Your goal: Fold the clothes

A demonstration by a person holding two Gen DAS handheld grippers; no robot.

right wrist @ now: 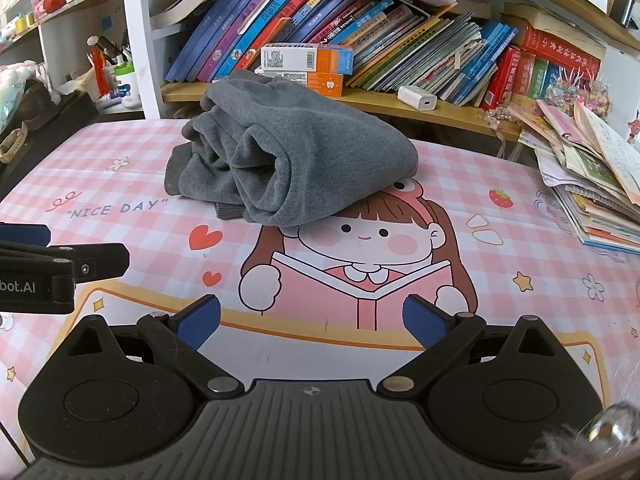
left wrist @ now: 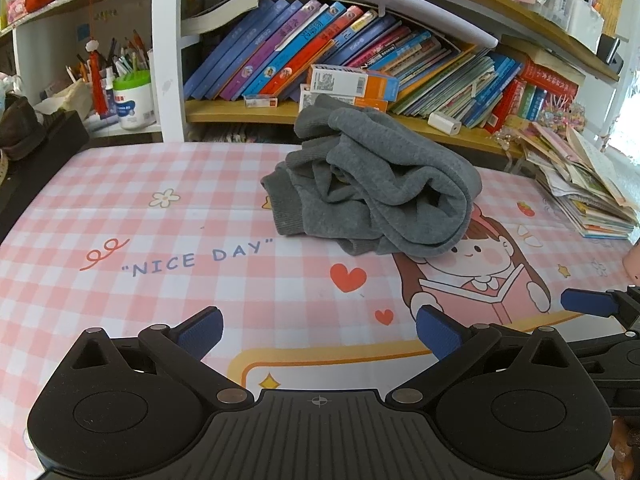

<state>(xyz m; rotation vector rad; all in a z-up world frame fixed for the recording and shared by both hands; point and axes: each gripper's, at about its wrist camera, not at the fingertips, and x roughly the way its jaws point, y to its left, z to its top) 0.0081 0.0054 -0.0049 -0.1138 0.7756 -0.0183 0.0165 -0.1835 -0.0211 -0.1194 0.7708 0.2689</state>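
A grey sweatshirt (left wrist: 372, 176) lies in a crumpled heap on the far half of a table, its ribbed cuffs and hem bunched along the near edge. Nothing is touching it. The table is covered by a pink checked cloth (left wrist: 120, 208) printed with "NICE DAY", hearts, and a cartoon girl reading a book; the heap rests over the top of the girl's head.

Near the front edge of the table, well apart from the sweatshirt, hover two handheld grippers with black arms and blue pads. The left gripper (left wrist: 318, 330) has its fingers spread wide with only tablecloth between them. The right gripper (right wrist: 312, 320) is likewise wide open and holds nothing. Each one shows at the edge of the other's view, side by side.

Behind the sweatshirt runs a wooden shelf holding a row of books (left wrist: 280, 52) that lean to the right. Two orange-and-white boxes (right wrist: 308, 64) are stacked on that shelf, just behind the heap, with a small white charger (right wrist: 418, 98) further right. To the left, in another shelf compartment, a white tub with a green rim (left wrist: 134, 100) holds pens and pencils standing upright. At the right end of the table sits a loose pile of booklets and papers (right wrist: 592, 184).
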